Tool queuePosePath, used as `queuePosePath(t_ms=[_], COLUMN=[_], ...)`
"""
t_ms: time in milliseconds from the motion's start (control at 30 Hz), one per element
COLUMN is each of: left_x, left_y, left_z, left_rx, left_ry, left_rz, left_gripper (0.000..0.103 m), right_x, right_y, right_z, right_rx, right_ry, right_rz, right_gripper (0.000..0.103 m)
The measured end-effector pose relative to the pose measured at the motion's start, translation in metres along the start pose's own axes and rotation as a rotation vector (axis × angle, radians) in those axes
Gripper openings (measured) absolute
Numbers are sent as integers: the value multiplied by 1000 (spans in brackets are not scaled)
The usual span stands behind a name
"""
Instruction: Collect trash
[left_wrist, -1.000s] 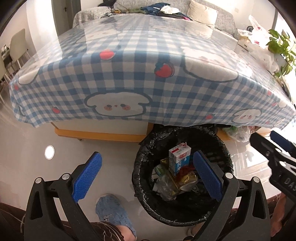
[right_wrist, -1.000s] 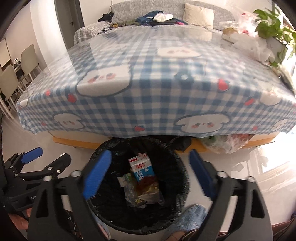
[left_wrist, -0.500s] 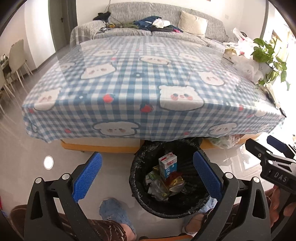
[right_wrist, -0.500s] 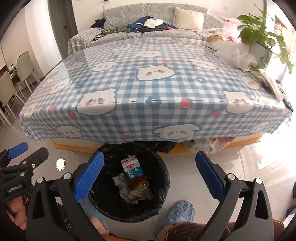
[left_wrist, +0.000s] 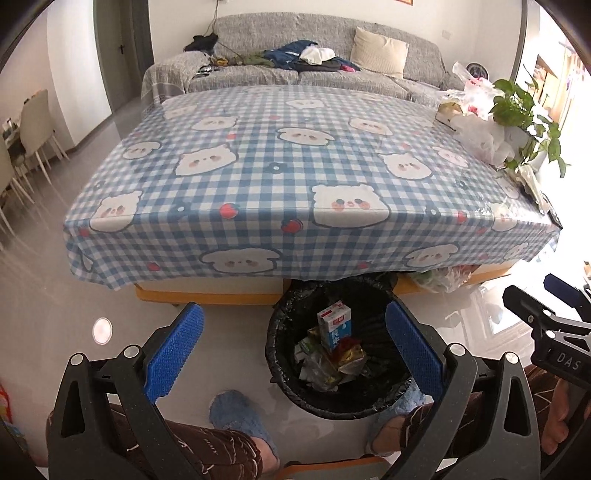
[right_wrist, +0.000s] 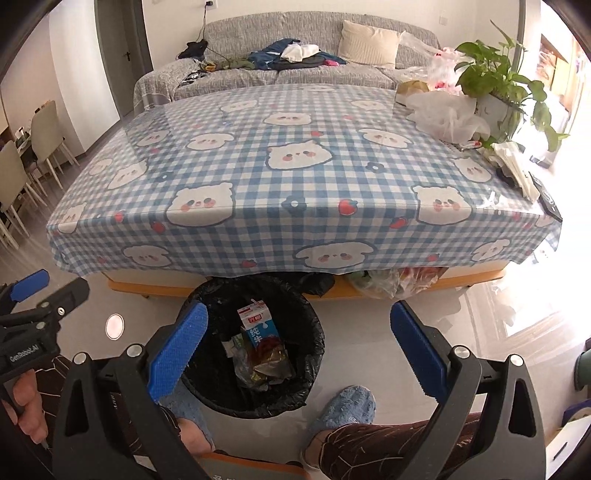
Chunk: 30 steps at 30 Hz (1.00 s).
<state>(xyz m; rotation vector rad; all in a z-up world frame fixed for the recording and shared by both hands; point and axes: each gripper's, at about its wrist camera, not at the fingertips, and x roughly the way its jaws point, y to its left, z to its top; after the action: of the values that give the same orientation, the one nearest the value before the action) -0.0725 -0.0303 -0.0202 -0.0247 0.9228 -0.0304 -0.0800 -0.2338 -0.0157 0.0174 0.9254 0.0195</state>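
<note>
Bin (left_wrist: 280, 354) sits on the floor at the table (left_wrist: 258, 236) edge, between your feet, within drop reach. Inside: upright milk carton (left_wrist: 334, 325) atop crumpled wrappers (left_wrist: 332, 363). You hold left gripper (left_wrist: 293, 349) and right gripper (right_wrist: 299, 349) spread wide, empty, above it.

Potted plant (right_wrist: 495, 88) and plastic bags (right_wrist: 447, 114) at table (right_wrist: 295, 173) right edge; cluttered sofa (right_wrist: 295, 62) behind.

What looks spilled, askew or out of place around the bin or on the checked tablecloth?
Nothing spilled. The blue-and-white milk carton leans tilted atop wrappers inside the black-lined round trash bin. Crumpled white plastic bags clutter the table's far right corner.
</note>
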Motion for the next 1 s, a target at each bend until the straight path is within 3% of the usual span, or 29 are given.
queuePosePath(t_ms=[1000], left_x=[4], left_y=[1], left_z=[-1], left_rx=[-5], left_ry=[4], left_rz=[4], left_gripper=[97], right_x=[1], right_y=[-2], right_z=[1], right_rx=[2], right_ry=[-3], right_rz=[1], right_gripper=[95])
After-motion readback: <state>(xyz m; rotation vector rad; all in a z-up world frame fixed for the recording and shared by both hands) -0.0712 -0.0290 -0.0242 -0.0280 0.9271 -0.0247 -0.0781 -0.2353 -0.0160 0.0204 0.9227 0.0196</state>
